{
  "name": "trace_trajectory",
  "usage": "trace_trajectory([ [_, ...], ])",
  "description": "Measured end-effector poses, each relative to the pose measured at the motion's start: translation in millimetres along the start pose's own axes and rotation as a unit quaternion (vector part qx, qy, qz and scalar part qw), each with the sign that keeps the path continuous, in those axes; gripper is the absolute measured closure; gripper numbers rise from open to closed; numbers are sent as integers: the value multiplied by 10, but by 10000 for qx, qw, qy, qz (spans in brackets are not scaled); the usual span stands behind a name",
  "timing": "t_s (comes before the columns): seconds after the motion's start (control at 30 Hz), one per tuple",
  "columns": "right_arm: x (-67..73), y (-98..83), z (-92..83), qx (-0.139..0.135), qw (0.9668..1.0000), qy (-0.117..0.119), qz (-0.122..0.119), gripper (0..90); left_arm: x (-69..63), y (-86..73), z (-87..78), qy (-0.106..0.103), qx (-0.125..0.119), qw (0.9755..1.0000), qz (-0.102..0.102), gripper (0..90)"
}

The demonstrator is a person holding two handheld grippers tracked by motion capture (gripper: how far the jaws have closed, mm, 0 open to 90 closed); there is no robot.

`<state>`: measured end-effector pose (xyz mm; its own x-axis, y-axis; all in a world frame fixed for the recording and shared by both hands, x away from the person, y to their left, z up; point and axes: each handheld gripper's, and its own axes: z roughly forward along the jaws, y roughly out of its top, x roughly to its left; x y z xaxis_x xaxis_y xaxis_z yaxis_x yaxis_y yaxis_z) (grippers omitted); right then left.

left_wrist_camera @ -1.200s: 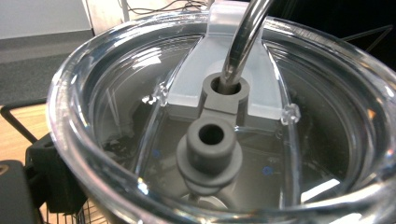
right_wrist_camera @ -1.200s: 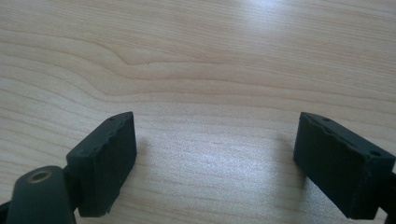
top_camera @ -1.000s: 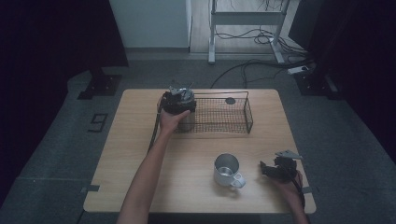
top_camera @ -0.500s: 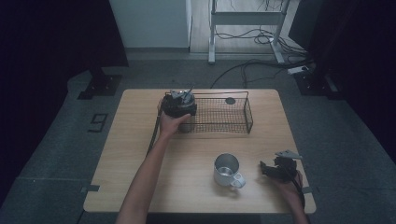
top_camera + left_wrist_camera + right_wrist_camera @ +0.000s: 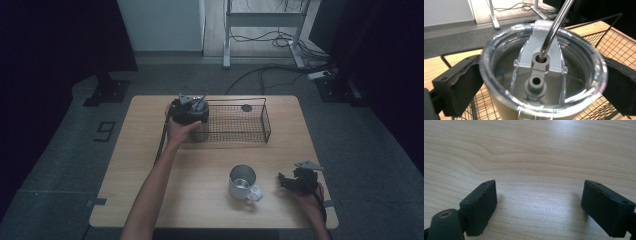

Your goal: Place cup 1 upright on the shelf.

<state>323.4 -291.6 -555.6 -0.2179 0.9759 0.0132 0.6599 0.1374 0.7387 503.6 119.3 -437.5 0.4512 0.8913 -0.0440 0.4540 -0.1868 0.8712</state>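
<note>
My left claw (image 5: pixel 541 82) is straddling the lidded tumbler (image 5: pixel 541 75) with the metal straw (image 5: pixel 554 27), which sits at the left end of the wire basket (image 5: pixel 250 131) at the far side of the desk (image 5: pixel 200 165) — the jaws have just been opening, and I can't tell whether the pads are off its sides. My right claw (image 5: pixel 539 207) is near the desk's right front corner, jaws apart with nothing between them — just bare wood, and the metal mug (image 5: pixel 243 182) stands just to its left.
</note>
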Motion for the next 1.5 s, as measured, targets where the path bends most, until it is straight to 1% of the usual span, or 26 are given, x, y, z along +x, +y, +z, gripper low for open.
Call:
trace_trajectory([
  [0.07, 0, 0, 0, 1, 10000, 0, 0, 128, 2, 40, -96, -10, -115, 9999, -4, 3],
  [0.17, 0, 0, 0, 1, 10000, 0, 1, 129, 0, 59, -188, -33, -175, 9998, 20, 3],
  [0.27, 0, 0, 0, 1, 10000, 2, 0, 128, -5, 43, -263, -34, -234, 9997, 16, 5],
  [0.3, 0, 0, 0, 1, 10000, 2, 0, 128, -5, 43, -263, -34, -234, 9997, 16, 5],
  [0.4, 0, 4, 6, -8, 10000, 4, 6, 128, -4, 14, -346, -46, -229, 9997, 38, 5],
  [0.43, 0, 4, 6, -8, 10000, 4, 6, 128, -4, 14, -346, -46, -229, 9997, 38, 6],
  [0.53, -1, 10, 13, -7, 10000, -3, 13, 128, 12, -16, -430, -59, -218, 9997, 16, 9],
  [0.57, -1, 11, 13, -7, 10000, -3, 15, 128, 12, -16, -430, -59, -218, 9997, 16, 10],
  [0.63, -1, 11, 14, -7, 10000, -4, 15, 128, 28, -48, -514, -97, -226, 9997, 11, 10],
  [0.7, -1, 11, 14, -8, 10000, -4, 14, 129, 36, -62, -541, -121, -221, 9997, 5, 11],
  [0.77, -1, 11, 14, -8, 10000, -5, 14, 128, 53, -110, -599, -140, -193, 9997, 25, 11],
  [0.8, -1, 11, 14, -7, 10000, -5, 15, 128, 53, -110, -599, -140, -193, 9997, 25, 13],
  [0.87, -1, 11, 14, -7, 10000, -6, 13, 128, 72, -168, -629, -186, -171, 9997, -32, 14],
  [0.9, -1, 11, 14, -7, 10000, -6, 13, 128, 72, -168, -629, -186, -171, 9997, -32, 18],
  [0.93, -1, 11, 14, -9, 10000, -6, 8, 128, 69, -212, -649, -127, -234, 9996, -33, 28],
  [1.0, -2, 11, 14, -10, 10000, -6, 6, 129, 66, -234, -658, -123, -251, 9996, -51, 40],
  [1.03, -2, 11, 14, -10, 10000, -6, 6, 128, 63, -256, -663, -163, -248, 9995, -77, 41],
  [1.07, -2, 11, 14, -10, 10000, -6, 7, 129, 53, -301, -672, -199, -219, 9995, -64, 41],
  [1.1, -1, 11, 14, -12, 10000, -8, 12, 129, 53, -301, -672, -199, -219, 9995, -64, 42],
  [1.13, 0, 10, 14, -10, 10000, -10, 20, 129, 40, -349, -690, -203, -200, 9996, -32, 42],
  [1.2, 2, 9, 12, -11, 10000, -19, 27, 130, 33, -372, -705, -187, -201, 9996, -28, 45],
  [1.37, 7, 6, 3, 5, 10000, -24, 33, 131, 9, -505, -842, -182, -193, 9996, -14, 47],
  [1.43, 7, 6, 4, 5, 10000, -24, 32, 131, 7, -529, -863, -196, -170, 9997, -8, 47],
  [1.5, 7, 6, 4, 4, 10000, -24, 30, 131, 17, -605, -906, -186, -85, 9998, -3, 47],
])
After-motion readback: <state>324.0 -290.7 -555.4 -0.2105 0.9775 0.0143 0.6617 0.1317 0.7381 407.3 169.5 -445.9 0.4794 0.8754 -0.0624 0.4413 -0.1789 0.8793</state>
